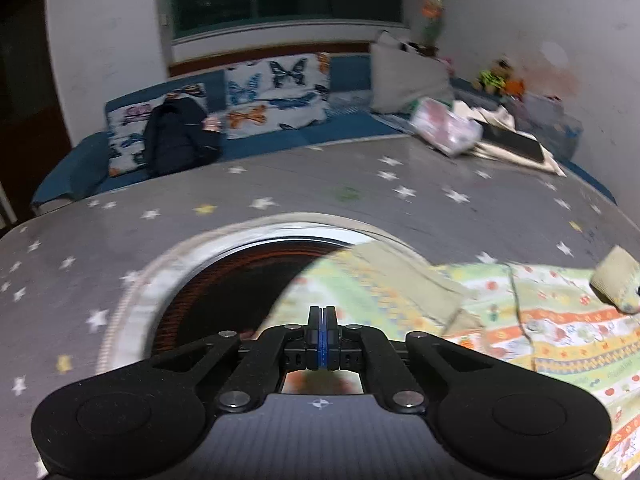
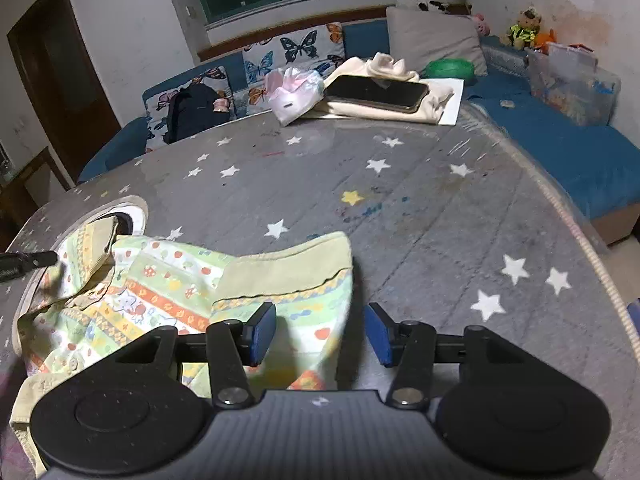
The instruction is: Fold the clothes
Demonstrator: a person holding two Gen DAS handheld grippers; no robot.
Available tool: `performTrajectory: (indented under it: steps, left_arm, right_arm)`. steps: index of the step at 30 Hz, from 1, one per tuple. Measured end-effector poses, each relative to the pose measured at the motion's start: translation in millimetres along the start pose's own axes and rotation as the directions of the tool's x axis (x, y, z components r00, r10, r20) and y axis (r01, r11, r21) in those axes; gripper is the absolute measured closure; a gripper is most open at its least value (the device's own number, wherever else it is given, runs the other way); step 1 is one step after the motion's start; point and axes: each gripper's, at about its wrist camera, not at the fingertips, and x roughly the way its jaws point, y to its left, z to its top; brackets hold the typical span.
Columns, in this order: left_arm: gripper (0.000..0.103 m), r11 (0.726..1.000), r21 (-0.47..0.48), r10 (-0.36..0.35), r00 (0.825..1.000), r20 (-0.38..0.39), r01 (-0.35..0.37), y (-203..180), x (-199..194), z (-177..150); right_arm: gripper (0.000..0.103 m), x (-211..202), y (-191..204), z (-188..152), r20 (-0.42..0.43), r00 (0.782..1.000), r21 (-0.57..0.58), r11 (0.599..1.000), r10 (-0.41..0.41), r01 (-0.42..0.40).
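Observation:
A small patterned green, orange and white garment (image 2: 168, 292) lies crumpled on the grey star-print table cover (image 2: 420, 208), partly over a round hole in the table (image 1: 248, 276). In the left wrist view the garment (image 1: 520, 320) spreads to the right. My left gripper (image 1: 323, 312) is shut, its pads pressed together, just above the garment's edge at the hole; whether cloth is pinched I cannot tell. My right gripper (image 2: 320, 332) is open, its blue pads either side of the garment's right edge.
At the table's far side lie a phone (image 2: 376, 90) on folded cream cloth and a pink-white bag (image 2: 294, 92). A blue sofa (image 2: 560, 152) with butterfly cushions, a dark backpack (image 2: 192, 114) and a clear storage box (image 2: 572, 88) runs behind and right.

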Motion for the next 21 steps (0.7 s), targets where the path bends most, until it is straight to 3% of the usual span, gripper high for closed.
performTrajectory:
  steps: [4, 7, 9, 11, 14, 21]
  left_arm:
    - [0.101, 0.999, 0.026, -0.032, 0.999, -0.003, 0.032, -1.9, -6.7, -3.0]
    - [0.093, 0.997, 0.046, -0.056, 0.998, -0.006, 0.056, -3.4, -11.8, -5.3]
    - [0.084, 0.994, 0.094, -0.060, 0.998, -0.008, 0.061, -20.4, -7.7, -6.0]
    - [0.077, 0.988, 0.134, -0.070, 0.997, -0.007, 0.071, -33.6, -3.0, -5.5]
    - [0.067, 0.981, 0.176, -0.077, 0.997, -0.025, 0.080, -50.0, 11.6, -3.9]
    - [0.063, 0.974, 0.215, -0.062, 0.997, -0.044, 0.070, -57.5, 36.3, -6.1]
  right_arm:
    - [0.054, 1.5, 2.1, -3.7, -0.008, 1.000, 0.001, 1.000, -0.002, 0.002]
    - [0.057, 2.7, 3.0, -5.3, -0.010, 1.000, 0.006, 1.000, -0.013, 0.013]
    - [0.076, 3.9, 2.6, -5.4, -0.020, 1.000, 0.009, 1.000, -0.007, 0.007]
    - [0.087, 3.5, 4.6, -6.0, -0.023, 1.000, -0.002, 1.000, -0.002, 0.002]
    - [0.093, 0.4, 4.7, -5.5, -0.015, 1.000, -0.003, 1.000, 0.004, -0.004]
    - [0.086, -3.2, -2.3, -1.0, 0.000, 1.000, 0.022, 0.999, 0.023, -0.023]
